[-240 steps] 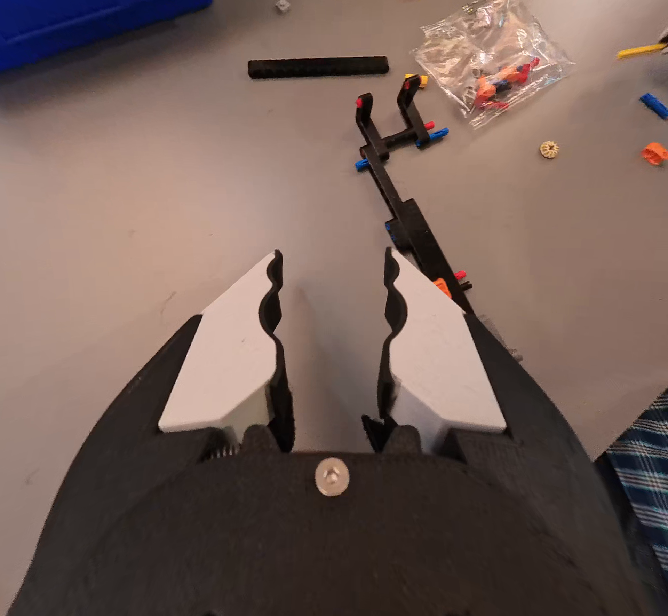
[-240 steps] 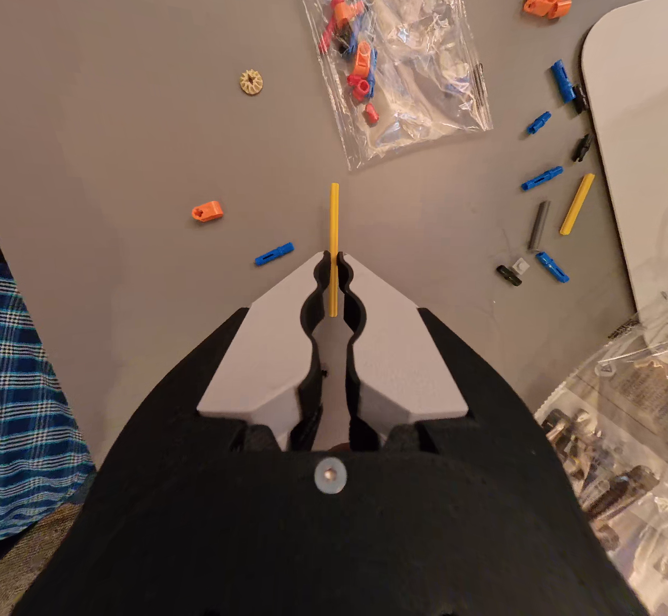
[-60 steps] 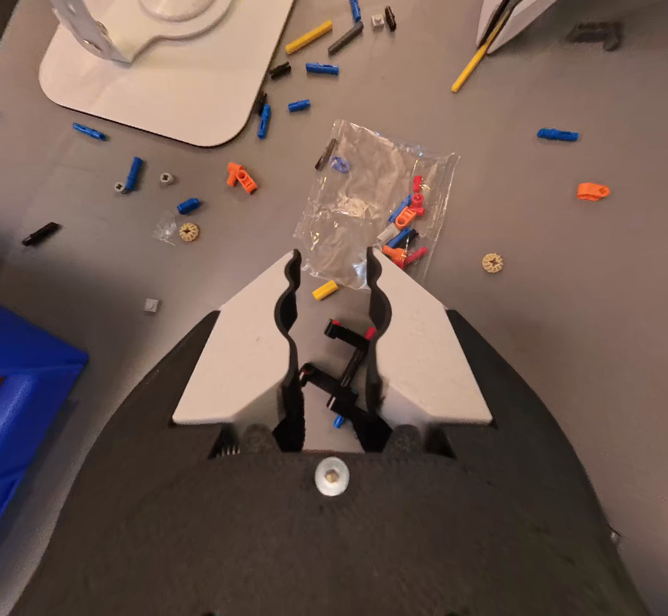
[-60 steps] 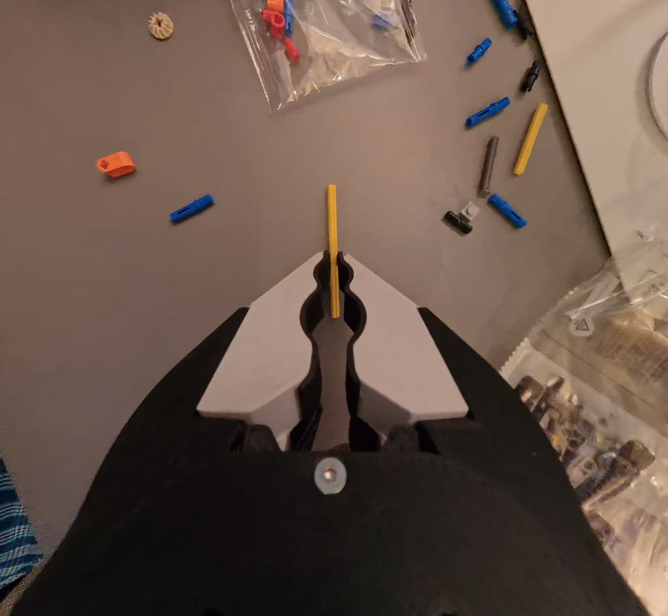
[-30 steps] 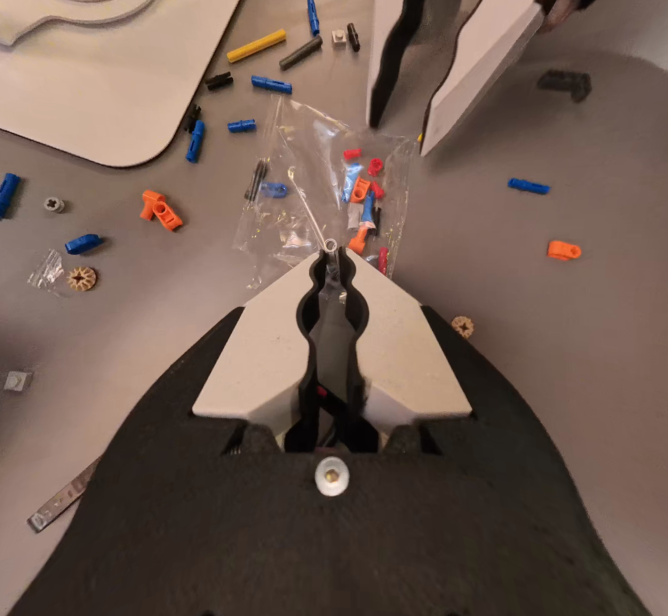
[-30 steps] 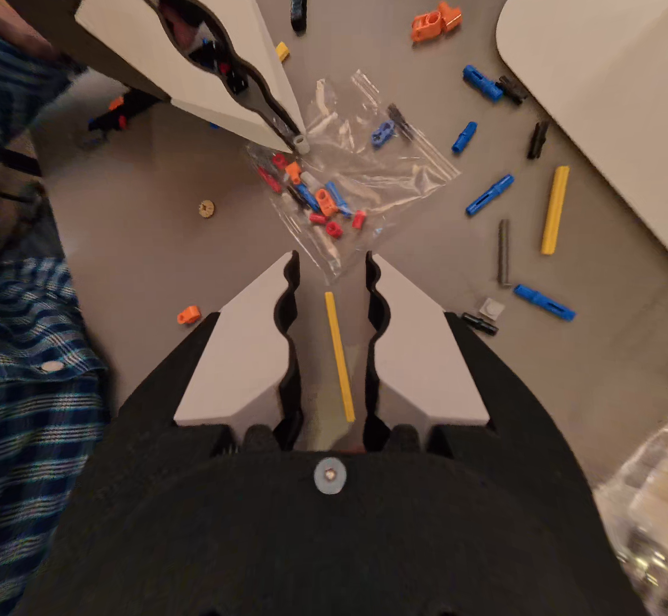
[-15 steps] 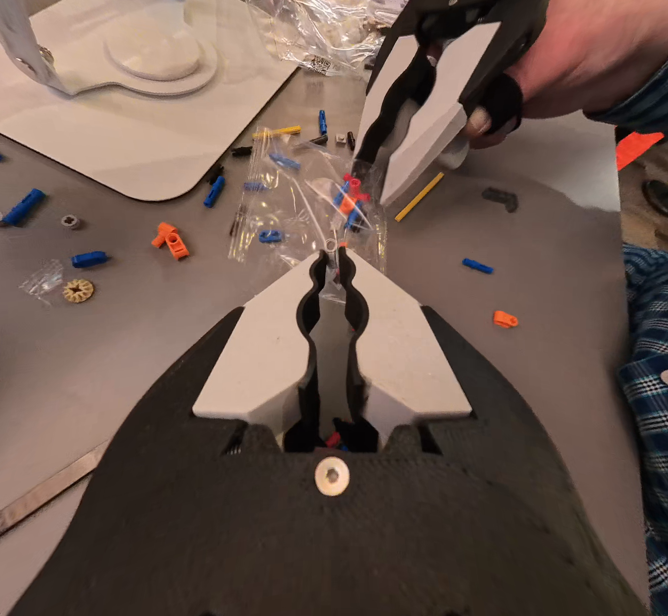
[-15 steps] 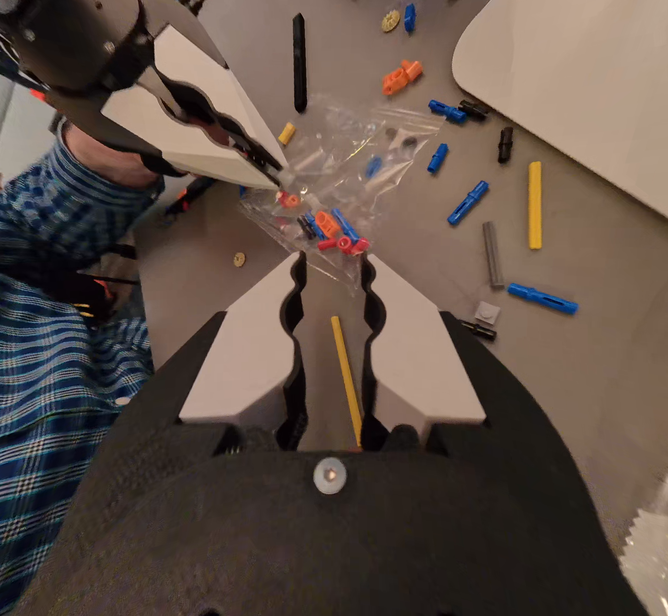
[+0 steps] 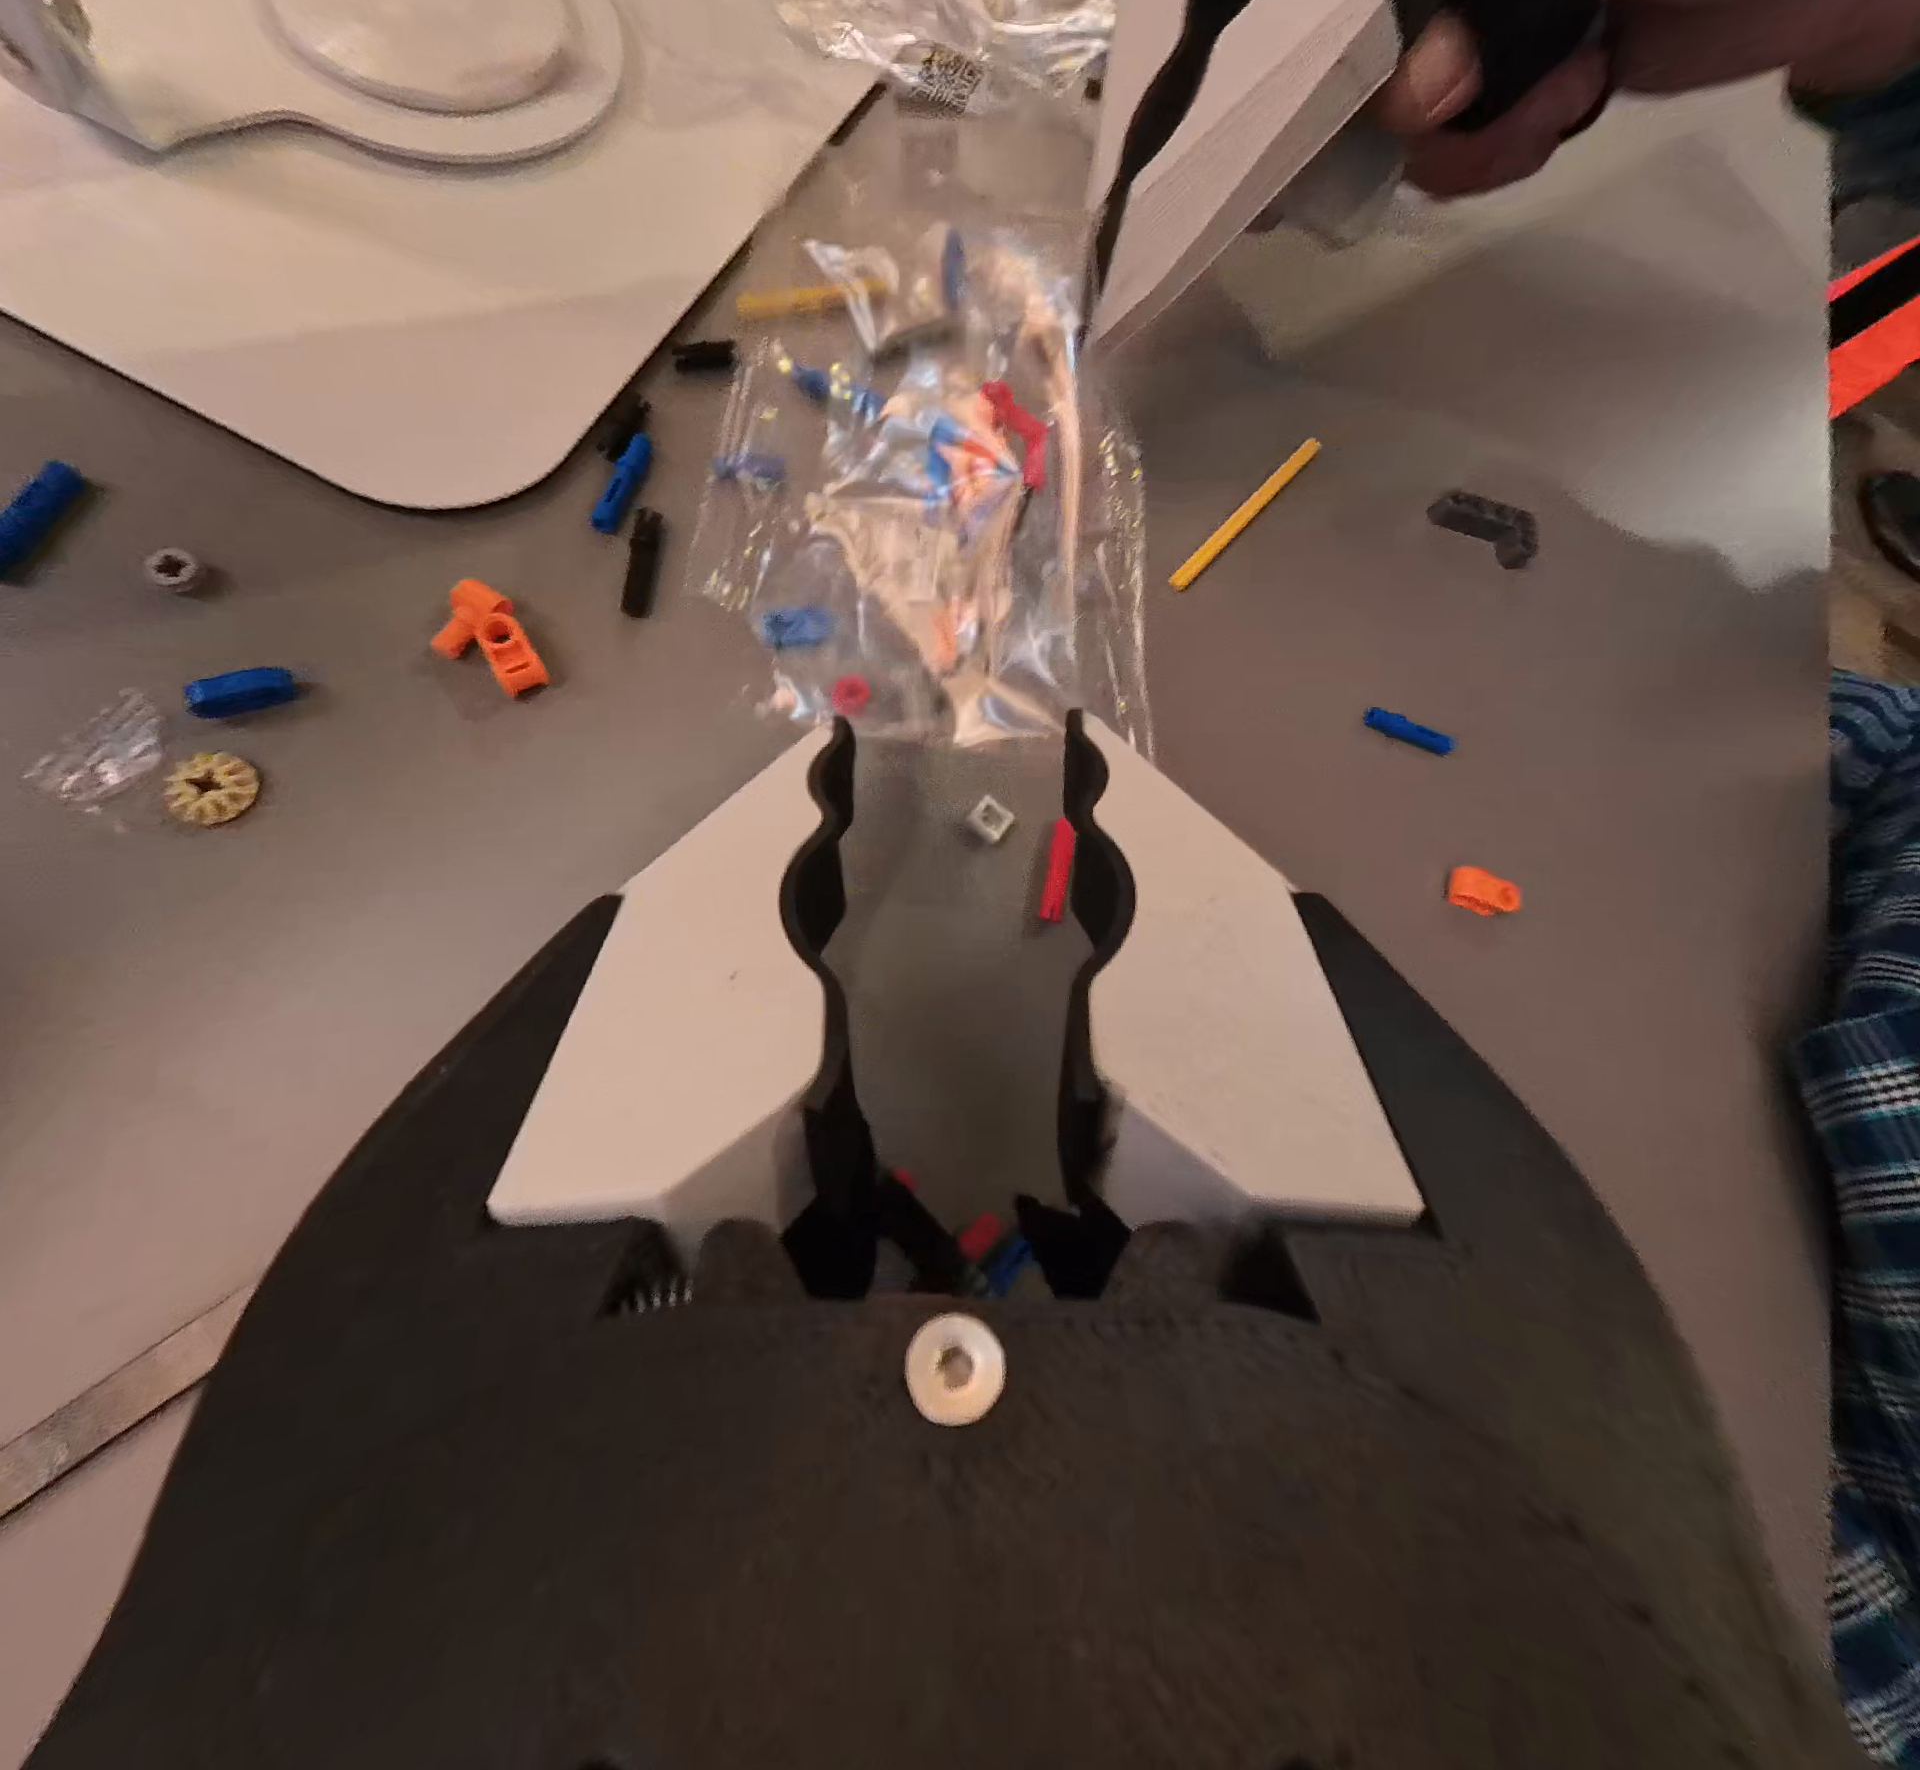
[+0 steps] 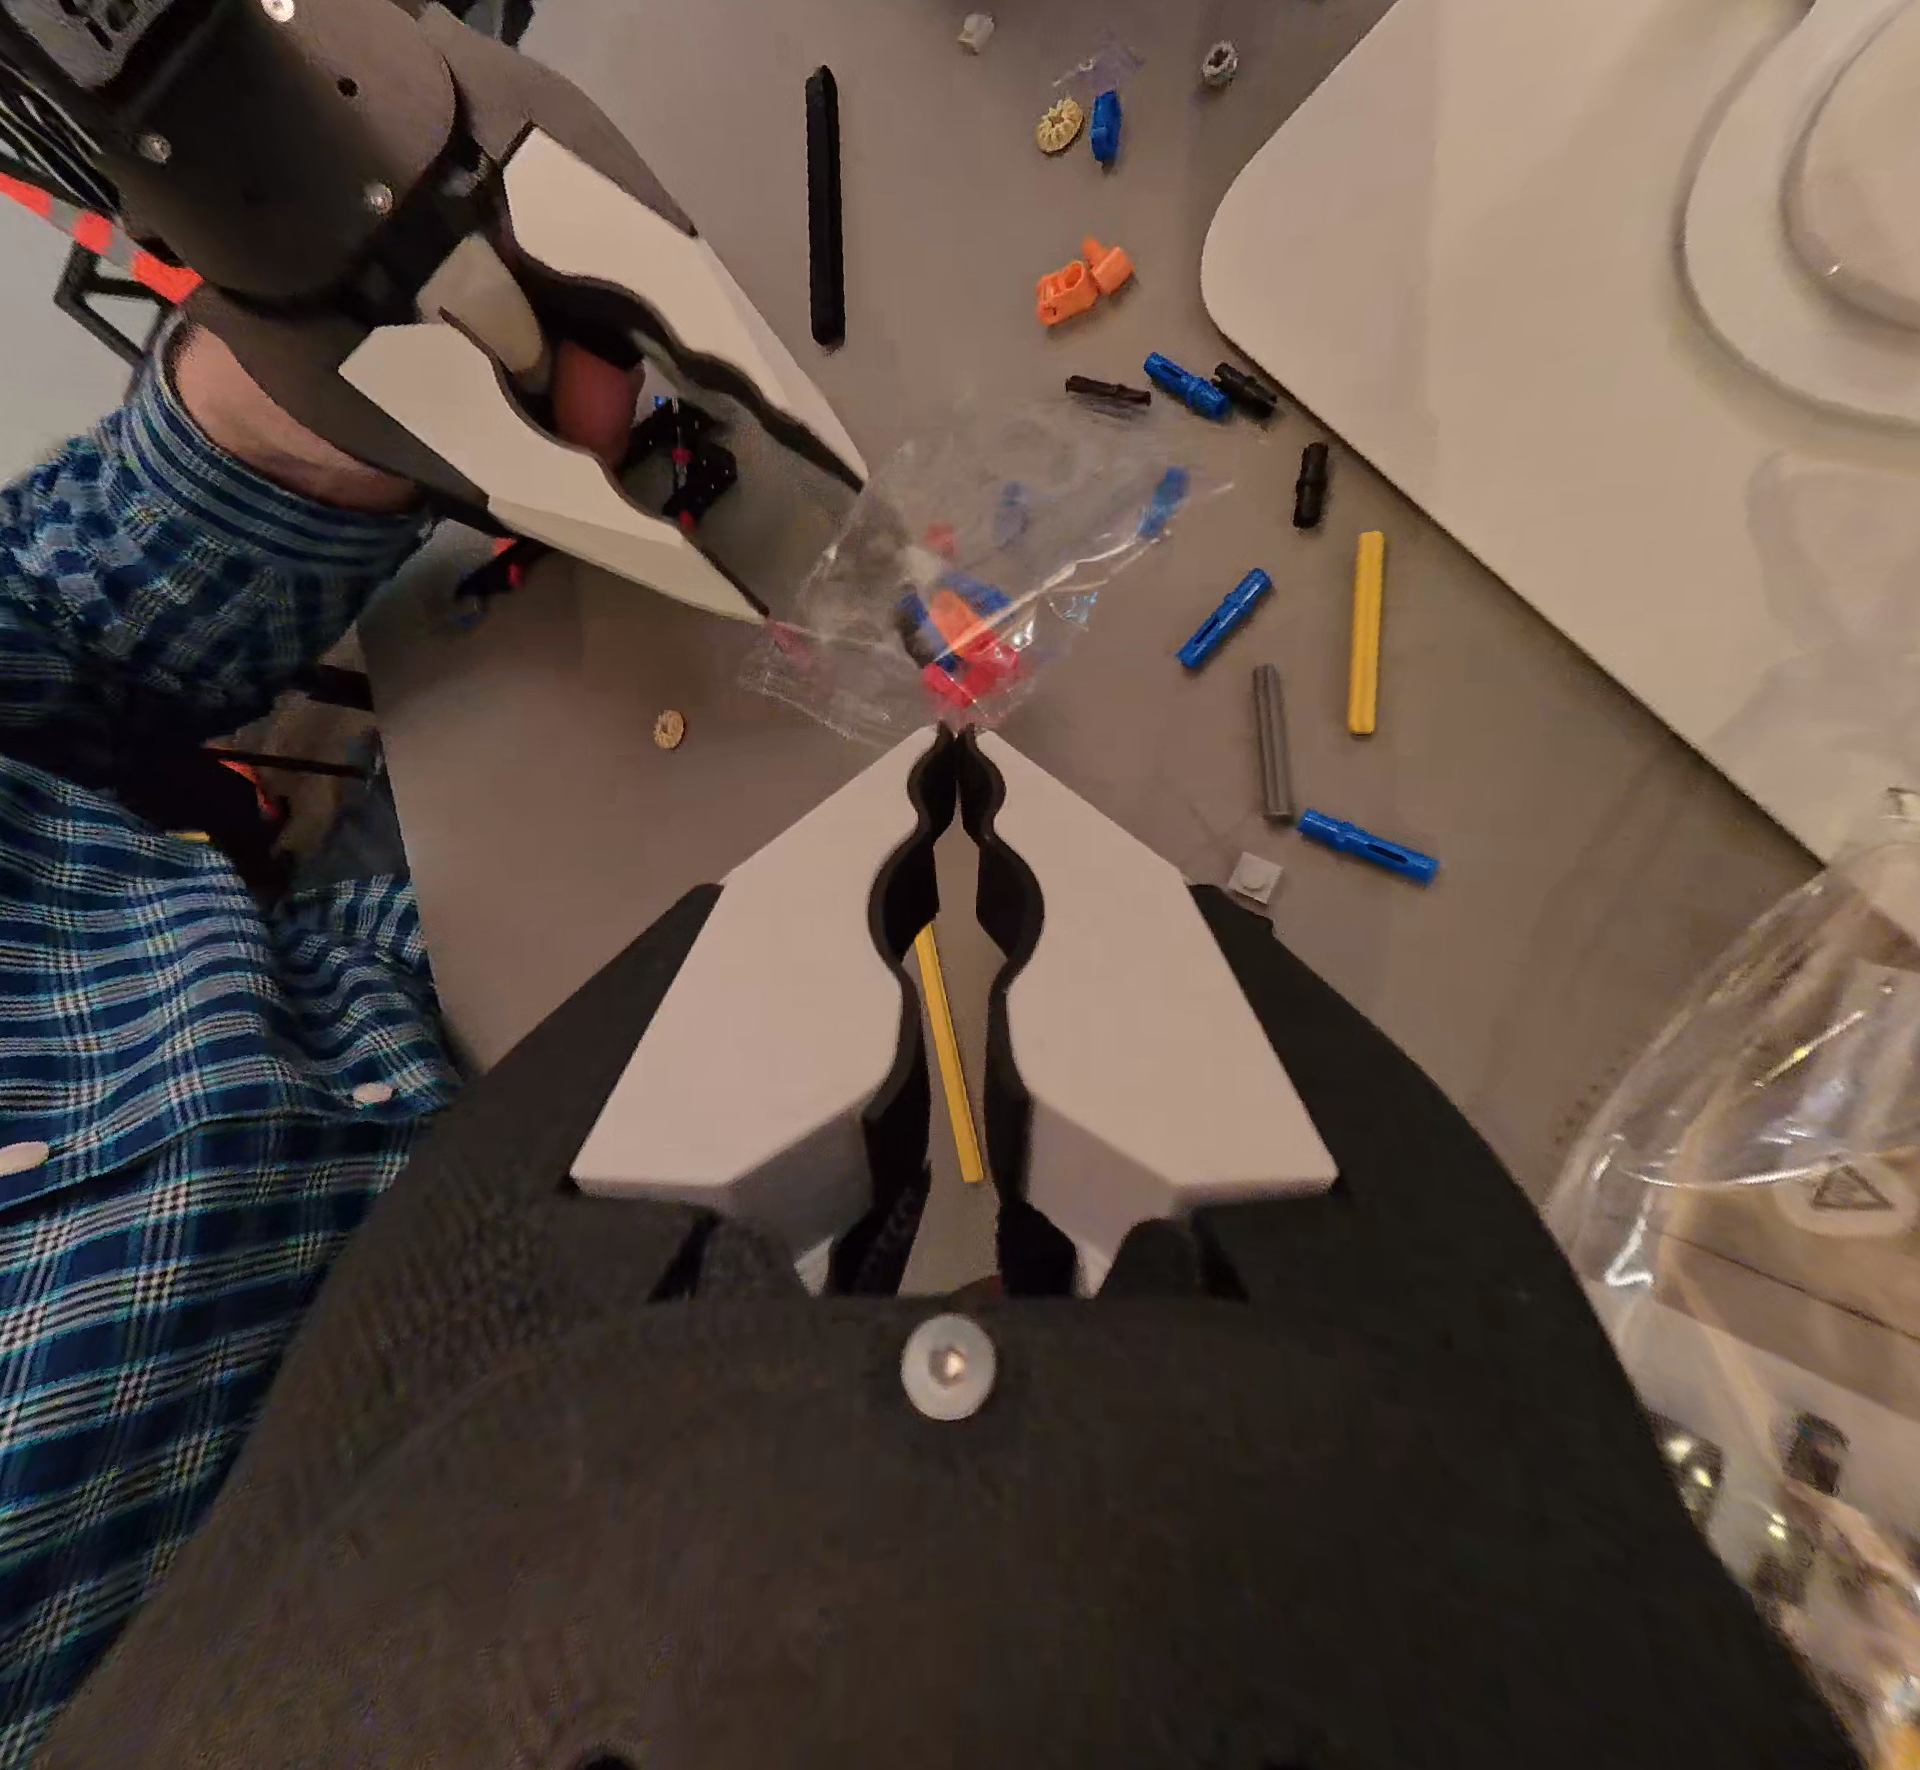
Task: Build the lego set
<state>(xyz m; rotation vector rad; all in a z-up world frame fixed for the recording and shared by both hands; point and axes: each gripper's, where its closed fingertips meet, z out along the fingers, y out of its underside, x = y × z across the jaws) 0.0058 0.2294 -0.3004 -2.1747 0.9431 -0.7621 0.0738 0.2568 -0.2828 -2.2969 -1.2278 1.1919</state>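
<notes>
two grippers work one clear bag of small lego pieces: my right gripper is pinched on its near corner, lifting it, probably to spill pieces; my left gripper gapes empty. only the left view shows a red pin and grey stud lying loose on the table.

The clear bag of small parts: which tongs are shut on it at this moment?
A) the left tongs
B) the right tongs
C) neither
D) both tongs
B: the right tongs pinch an edge of the clear bag, while the left tongs are open.
</notes>
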